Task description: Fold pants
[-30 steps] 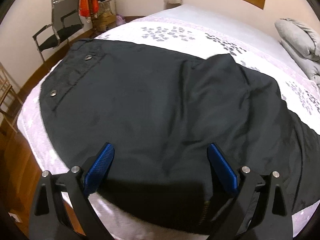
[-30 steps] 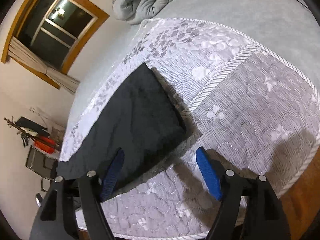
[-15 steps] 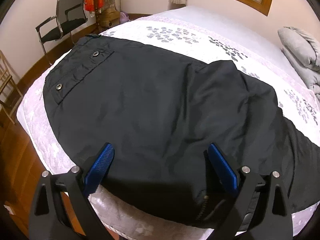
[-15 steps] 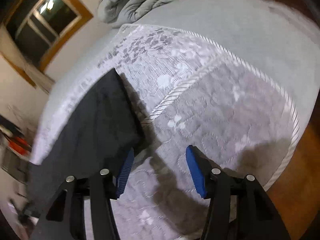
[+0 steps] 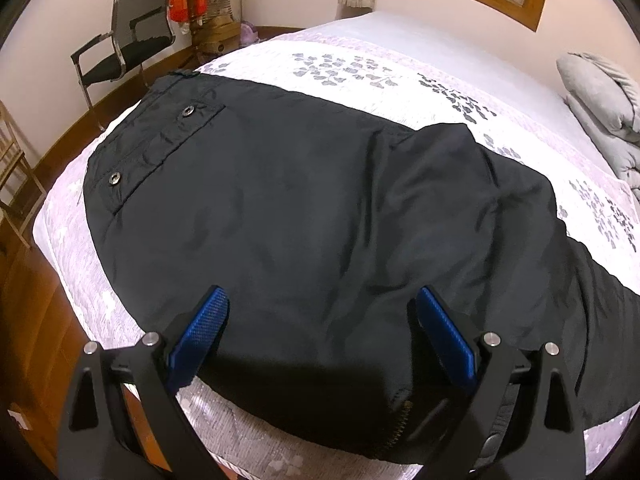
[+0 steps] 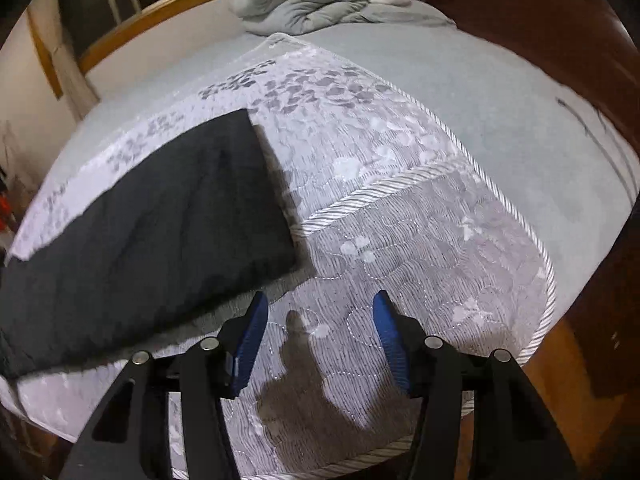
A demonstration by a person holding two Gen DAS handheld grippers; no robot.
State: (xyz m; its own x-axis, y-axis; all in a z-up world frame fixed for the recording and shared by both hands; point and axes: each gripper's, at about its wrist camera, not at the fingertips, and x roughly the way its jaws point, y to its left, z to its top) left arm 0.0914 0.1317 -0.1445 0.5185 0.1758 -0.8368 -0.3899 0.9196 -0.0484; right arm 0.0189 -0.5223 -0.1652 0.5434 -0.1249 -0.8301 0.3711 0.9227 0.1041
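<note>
Left claw point(image 5: 322, 320) gapes wide; right claw point(image 6: 318, 320) parted, both empty.

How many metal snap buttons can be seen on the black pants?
2, both near the waist of the pants: one snap button on the farther pocket flap, another nearer the bed's edge. More may be hidden underneath.

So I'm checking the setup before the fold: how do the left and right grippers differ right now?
The left gripper hangs over the black pants; the right gripper is over bare bedspread, beside the leg end. The left one's fingers spread wider than the right's. Both are open and hold nothing.
</note>
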